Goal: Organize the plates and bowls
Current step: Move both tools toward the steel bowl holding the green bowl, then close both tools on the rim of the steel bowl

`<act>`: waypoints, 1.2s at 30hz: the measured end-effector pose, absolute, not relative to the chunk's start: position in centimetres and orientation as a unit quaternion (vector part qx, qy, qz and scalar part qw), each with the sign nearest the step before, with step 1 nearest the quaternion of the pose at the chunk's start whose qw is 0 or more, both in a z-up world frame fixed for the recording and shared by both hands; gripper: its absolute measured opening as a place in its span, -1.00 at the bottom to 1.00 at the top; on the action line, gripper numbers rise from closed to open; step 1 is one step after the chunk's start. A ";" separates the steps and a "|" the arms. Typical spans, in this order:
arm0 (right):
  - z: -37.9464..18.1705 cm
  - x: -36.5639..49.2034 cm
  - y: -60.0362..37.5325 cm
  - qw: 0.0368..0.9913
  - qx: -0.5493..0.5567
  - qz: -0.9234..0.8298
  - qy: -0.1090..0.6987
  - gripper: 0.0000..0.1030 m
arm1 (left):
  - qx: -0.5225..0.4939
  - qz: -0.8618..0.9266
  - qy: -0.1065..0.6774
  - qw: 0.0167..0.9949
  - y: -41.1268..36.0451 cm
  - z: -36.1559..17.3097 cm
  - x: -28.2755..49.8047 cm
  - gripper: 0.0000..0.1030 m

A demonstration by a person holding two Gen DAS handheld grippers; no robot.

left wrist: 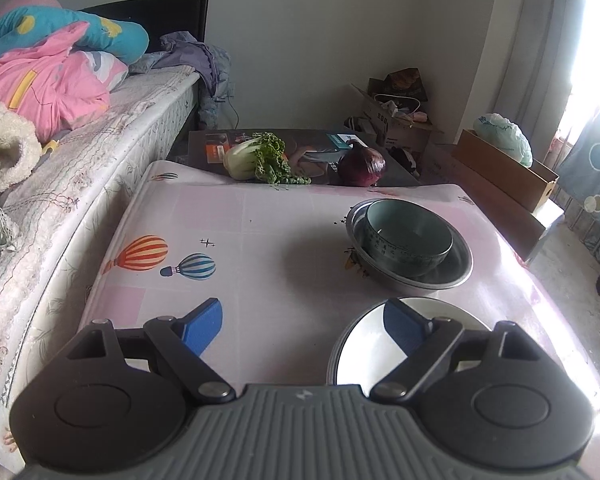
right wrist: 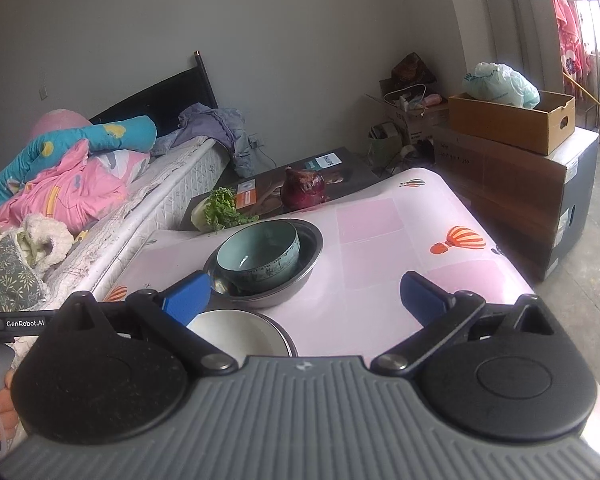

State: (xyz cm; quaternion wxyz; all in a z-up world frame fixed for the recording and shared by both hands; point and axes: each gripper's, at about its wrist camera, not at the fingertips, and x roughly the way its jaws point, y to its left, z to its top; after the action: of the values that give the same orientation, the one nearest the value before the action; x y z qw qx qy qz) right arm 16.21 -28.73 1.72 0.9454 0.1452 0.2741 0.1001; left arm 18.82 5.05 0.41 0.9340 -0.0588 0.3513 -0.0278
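Observation:
A teal ceramic bowl [left wrist: 408, 236] sits tilted inside a larger steel bowl [left wrist: 444, 276] on the pink balloon-print table [left wrist: 260, 240]; both show in the right wrist view, teal bowl [right wrist: 260, 254] in steel bowl [right wrist: 312, 248]. A white plate with a dark rim [left wrist: 364, 348] lies nearer, also in the right wrist view [right wrist: 240, 336]. My left gripper [left wrist: 302, 324] is open and empty, its right finger over the plate. My right gripper [right wrist: 306, 298] is open and empty, just right of the plate and bowls.
A bok choy [left wrist: 256, 158] and a red onion [left wrist: 362, 166] lie on a dark flat box [left wrist: 316, 140] at the table's far edge. A bed with clothes [left wrist: 60, 120] runs along the left. Cardboard boxes [right wrist: 512, 120] stand at the right.

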 end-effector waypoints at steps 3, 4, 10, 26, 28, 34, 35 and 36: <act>0.9 18.3 -28.7 0.939 0.154 0.109 0.287 0.97 | -0.067 -0.031 0.358 0.931 5.3 0.4 20.8 0.72; 0.7 19.1 -28.8 0.937 0.157 0.113 0.292 0.96 | -0.070 -0.033 0.361 0.929 5.2 0.4 21.7 0.72; -1.2 24.4 -29.1 0.914 0.190 0.126 0.335 0.86 | -0.078 -0.055 0.384 0.918 4.4 -0.2 26.1 0.61; -5.7 34.3 -27.4 0.874 0.229 0.132 0.407 -0.03 | -0.145 -0.093 0.452 0.875 3.1 -4.0 34.3 -0.14; -6.1 34.7 -27.3 0.872 0.231 0.130 0.412 -0.14 | -0.158 -0.095 0.460 0.869 3.2 -4.5 34.9 -0.29; -7.3 36.0 -27.2 0.865 0.230 0.129 0.427 -0.40 | -0.190 -0.093 0.475 0.854 3.6 -5.9 36.5 -0.59; -7.4 36.2 -27.1 0.863 0.231 0.129 0.429 -0.42 | -0.195 -0.093 0.476 0.853 3.7 -6.1 36.7 -0.59; -7.7 36.4 -27.0 0.862 0.233 0.130 0.432 -0.45 | -0.199 -0.093 0.477 0.851 3.7 -6.2 36.8 -0.61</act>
State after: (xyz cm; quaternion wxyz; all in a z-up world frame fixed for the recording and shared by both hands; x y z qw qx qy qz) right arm 36.43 -27.01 -7.65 0.8615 0.2332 0.4319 0.1298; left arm 36.80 3.73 -6.23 0.8511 -0.1988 0.4769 -0.0934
